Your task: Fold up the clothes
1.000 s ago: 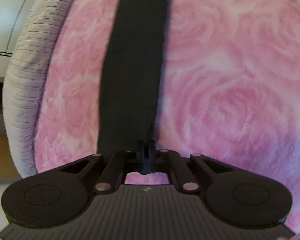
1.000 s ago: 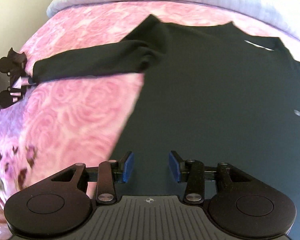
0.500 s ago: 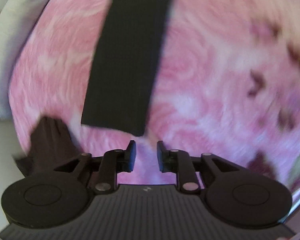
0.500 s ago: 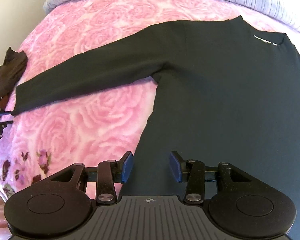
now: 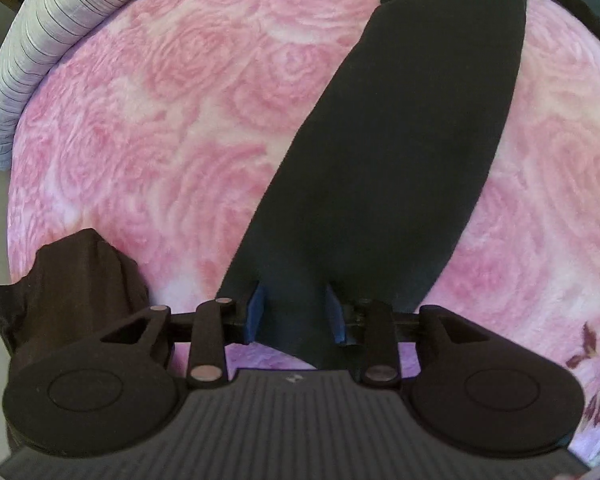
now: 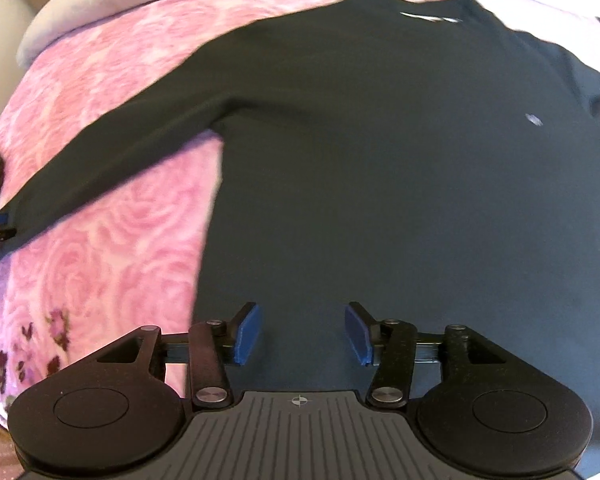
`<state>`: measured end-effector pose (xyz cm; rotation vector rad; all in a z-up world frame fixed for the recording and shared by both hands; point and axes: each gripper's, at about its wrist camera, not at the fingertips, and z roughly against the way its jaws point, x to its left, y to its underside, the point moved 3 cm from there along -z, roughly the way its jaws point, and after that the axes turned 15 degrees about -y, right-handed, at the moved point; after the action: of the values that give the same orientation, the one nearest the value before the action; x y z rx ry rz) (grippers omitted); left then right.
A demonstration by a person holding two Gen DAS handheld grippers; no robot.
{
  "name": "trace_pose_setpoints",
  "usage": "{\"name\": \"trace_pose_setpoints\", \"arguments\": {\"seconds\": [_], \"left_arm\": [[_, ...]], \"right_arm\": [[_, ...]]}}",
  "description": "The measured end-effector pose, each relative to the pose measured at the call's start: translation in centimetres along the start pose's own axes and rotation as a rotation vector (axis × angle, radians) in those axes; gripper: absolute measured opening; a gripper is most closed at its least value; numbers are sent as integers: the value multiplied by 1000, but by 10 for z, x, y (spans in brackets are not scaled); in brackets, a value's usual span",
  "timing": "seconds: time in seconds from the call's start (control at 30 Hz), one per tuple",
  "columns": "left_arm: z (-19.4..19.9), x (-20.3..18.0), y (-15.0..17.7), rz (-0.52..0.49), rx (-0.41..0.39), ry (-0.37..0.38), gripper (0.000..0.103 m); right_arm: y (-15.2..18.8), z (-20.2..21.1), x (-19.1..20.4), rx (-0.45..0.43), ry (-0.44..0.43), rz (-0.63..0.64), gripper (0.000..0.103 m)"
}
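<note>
A black long-sleeved top (image 6: 380, 152) lies spread flat on a bed covered by a pink rose-patterned blanket (image 5: 160, 128). Its body fills the right and middle of the right wrist view, with the neckline at the far end. One sleeve (image 5: 388, 152) stretches out to the left across the blanket.

The left gripper (image 5: 296, 312) points down at the near end of that sleeve. Its blue pads (image 5: 256, 312) stand on either side of the cuff, and the jaws are opening. The cloth sits between them, and it is hard to tell whether the pads press on it. In the right wrist view this gripper shows only as a dark shape at the far left edge, at the sleeve's tip.

The right gripper (image 6: 302, 334) hovers over the near part of the top's body, close to its left side edge. Its jaws are opening, with a clear gap between the blue pads and nothing clasped in them.

A crumpled dark brown cloth (image 5: 68, 280) lies at the blanket's left edge, just beside the left gripper. A grey striped pillow (image 5: 32, 48) runs along the far side of the bed.
</note>
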<state>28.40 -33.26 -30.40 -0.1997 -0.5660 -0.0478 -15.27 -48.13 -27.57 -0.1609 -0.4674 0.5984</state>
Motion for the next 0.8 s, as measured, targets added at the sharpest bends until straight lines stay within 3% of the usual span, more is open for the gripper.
{"name": "trace_pose_setpoints", "arguments": {"seconds": [0.23, 0.43, 0.57, 0.73, 0.8], "left_arm": [[41, 1, -28, 1, -63, -65, 31], [95, -44, -96, -69, -192, -45, 31], [134, -104, -156, -113, -262, -24, 31], [188, -209, -234, -167, -324, -47, 31], [209, -268, -266, -204, -343, -49, 31]], "right_arm": [[18, 67, -72, -128, 132, -163, 53], [24, 135, -165, -175, 317, -167, 53], [21, 173, -237, -156, 456, -32, 53], [0, 202, -355, -112, 550, 180, 52], [-19, 201, -408, -79, 582, 289, 42]]}}
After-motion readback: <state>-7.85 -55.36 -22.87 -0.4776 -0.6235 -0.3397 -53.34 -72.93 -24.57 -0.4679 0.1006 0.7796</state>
